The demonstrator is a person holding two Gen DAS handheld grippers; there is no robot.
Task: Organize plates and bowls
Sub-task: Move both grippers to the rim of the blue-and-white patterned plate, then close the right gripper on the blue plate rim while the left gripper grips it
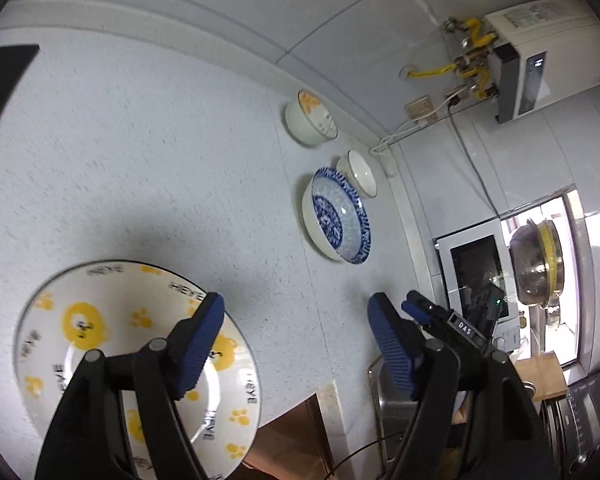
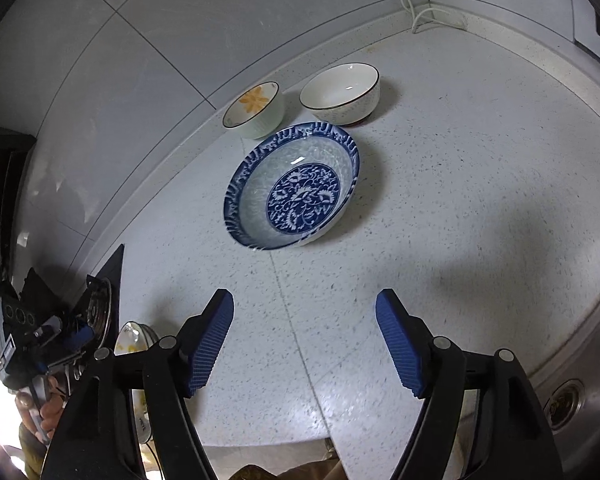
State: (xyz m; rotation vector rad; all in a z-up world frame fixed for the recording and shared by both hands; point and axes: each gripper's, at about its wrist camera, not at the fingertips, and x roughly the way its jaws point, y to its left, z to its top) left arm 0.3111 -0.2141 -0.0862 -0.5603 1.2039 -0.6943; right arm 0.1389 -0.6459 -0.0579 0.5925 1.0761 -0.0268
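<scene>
Your left tool [image 1: 296, 344] is spread wide with nothing between its blue pads; one pad hangs over the yellow plate [image 1: 136, 360], the other over bare bench [image 1: 140, 140]. Your right tool [image 2: 305, 340] is likewise agape and empty, above speckled bench well short of the blue bowl [image 2: 292, 186]. Take that blue bowl as your landmark: it sits upright on the bench, its patterned inside showing. Just behind it, toward the wall, stand two smaller bowls, the flower bowl [image 2: 254, 110] on one side and the white bowl [image 2: 340, 94] on the other, both close to its rim; whether either touches it you cannot tell. The yellow plate lies flat, well apart from the blue bowl, near the bench's front edge. In the right wrist view the sink [image 2: 580, 392] lies to the blue bowl's right, beyond the bench edge, and your hand [image 2: 44, 412] grips the left tool's handle at far left.
</scene>
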